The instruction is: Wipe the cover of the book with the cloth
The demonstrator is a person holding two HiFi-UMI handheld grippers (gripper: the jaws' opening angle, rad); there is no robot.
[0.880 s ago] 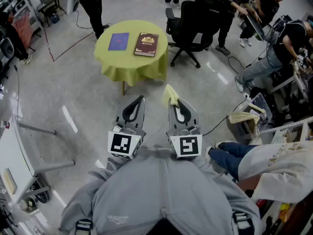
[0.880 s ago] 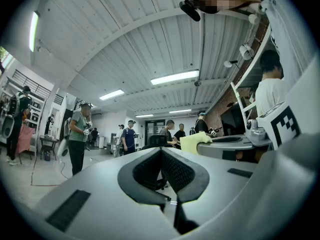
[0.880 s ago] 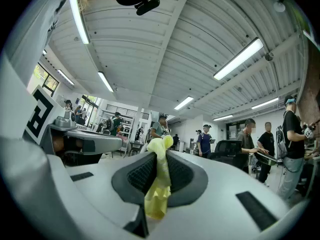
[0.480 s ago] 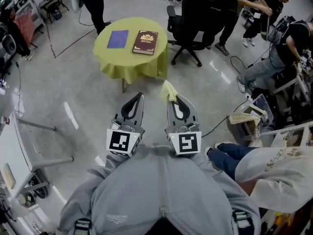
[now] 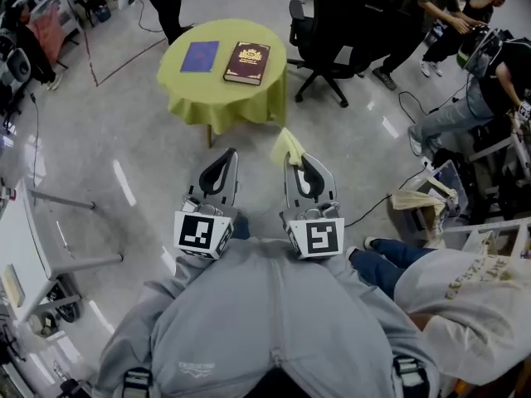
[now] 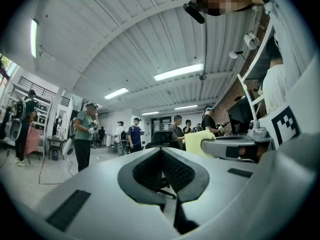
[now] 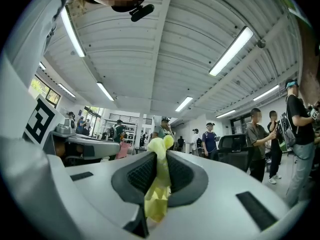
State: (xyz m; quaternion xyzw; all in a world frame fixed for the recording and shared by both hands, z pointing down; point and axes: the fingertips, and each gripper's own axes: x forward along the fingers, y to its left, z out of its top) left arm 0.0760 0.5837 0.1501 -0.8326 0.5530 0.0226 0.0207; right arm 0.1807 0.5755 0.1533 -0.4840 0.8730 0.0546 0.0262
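A dark red book (image 5: 247, 62) with gold print lies on a round table under a yellow-green tablecloth (image 5: 222, 98), far ahead of me in the head view. A blue book (image 5: 200, 55) lies to its left. My right gripper (image 5: 292, 157) is shut on a pale yellow cloth (image 5: 287, 146), which sticks out past the tips; the same cloth (image 7: 158, 179) hangs between the jaws in the right gripper view. My left gripper (image 5: 226, 153) is shut with nothing in it (image 6: 161, 151). Both grippers are held close to my chest, well short of the table.
A black office chair (image 5: 332, 36) stands right of the table. Several people stand around the room's edges. A seated person's legs (image 5: 390, 259) and a bag (image 5: 419, 201) are at my right. Metal frame legs (image 5: 66, 235) lie at the left. Glossy floor separates me from the table.
The view has shifted: the table and books sit slightly higher and nearer the frame's top. Both grippers stay together in front of me, the cloth still held in the right one.
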